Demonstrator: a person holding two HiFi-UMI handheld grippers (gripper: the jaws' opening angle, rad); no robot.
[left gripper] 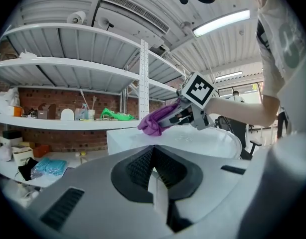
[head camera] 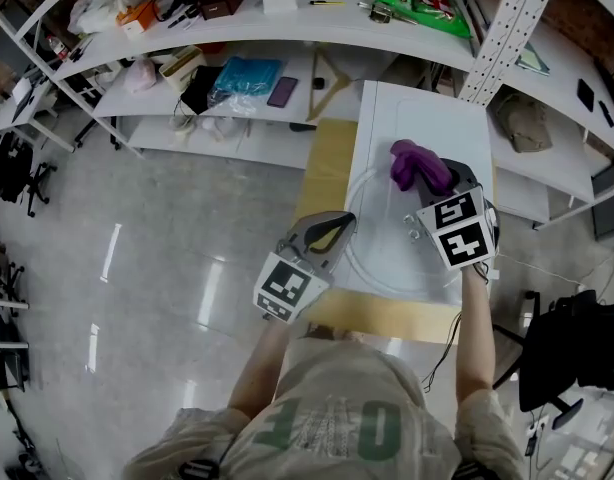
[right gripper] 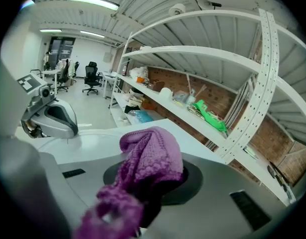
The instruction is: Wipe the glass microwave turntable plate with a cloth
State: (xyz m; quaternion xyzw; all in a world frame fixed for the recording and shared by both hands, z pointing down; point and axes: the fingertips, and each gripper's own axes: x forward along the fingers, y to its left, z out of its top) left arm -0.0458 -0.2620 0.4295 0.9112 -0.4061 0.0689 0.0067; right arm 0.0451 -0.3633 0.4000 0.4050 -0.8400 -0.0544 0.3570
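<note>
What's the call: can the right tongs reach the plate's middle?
Probably yes. The right tongs hold the cloth over the plate, far side; the middle is bare, left tongs off at the rim.

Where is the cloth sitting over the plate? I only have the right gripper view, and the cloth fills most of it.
Observer: In the head view the purple cloth is at the far rim of the glass plate, not over its middle.
Operator: Is the left gripper clamping anything?
Observer: Its own view shows the left gripper with its jaws together. I can't make out anything between them.
Operator: Where is its tip?
Observer: The head view puts it at the plate's left rim. Whether it touches the glass, I can't tell.
</note>
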